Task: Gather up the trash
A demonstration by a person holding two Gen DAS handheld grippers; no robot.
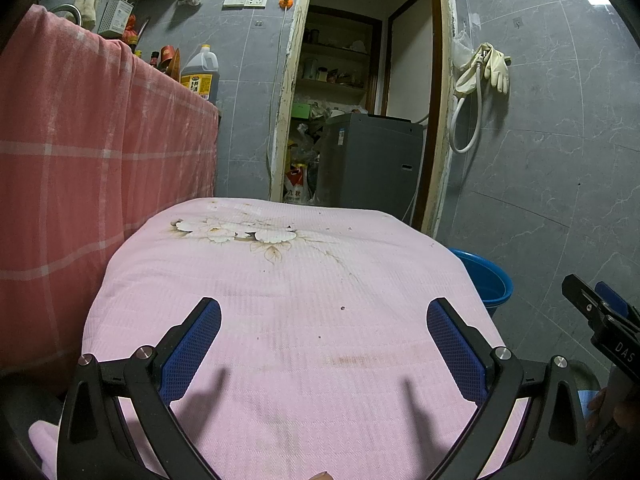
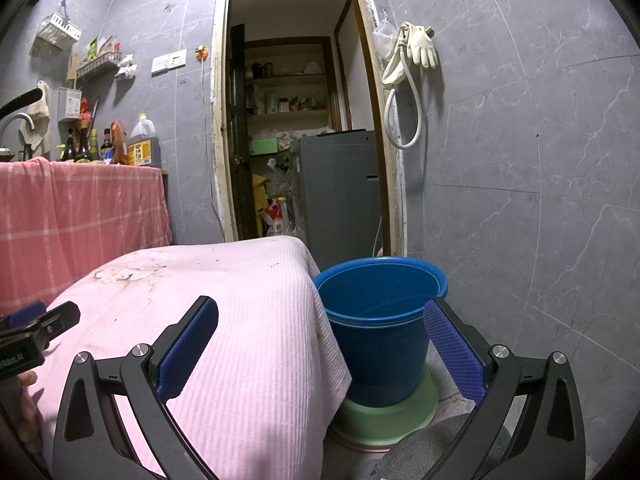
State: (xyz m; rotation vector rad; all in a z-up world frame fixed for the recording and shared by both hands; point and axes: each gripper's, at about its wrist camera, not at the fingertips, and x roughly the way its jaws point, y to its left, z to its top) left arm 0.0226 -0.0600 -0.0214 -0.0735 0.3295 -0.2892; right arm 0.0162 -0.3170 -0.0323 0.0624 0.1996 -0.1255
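Two grippers with blue-padded black fingers are in our hands, both held low over a table draped in a pink cloth. The left gripper hangs above the middle of the cloth with its jaws spread wide and nothing between them. The right gripper sits over the cloth's right edge, its jaws also spread wide and empty; through the gap we see the cloth's corner and a blue bucket.

The bucket stands on the floor just beside the table's right side, resting on a pale green basin. It looks empty from here, though we cannot see its bottom.

On the cloth we see only small dark crumbs scattered across the surface, brownish stains, and a printed flower pattern near the far edge. We cannot make out any larger piece of trash.

To the left, a counter is covered by a red checked cloth, with a large oil jug on top. Ahead, an open doorway shows a grey washing machine. Rubber gloves hang on the grey tiled wall to its right.
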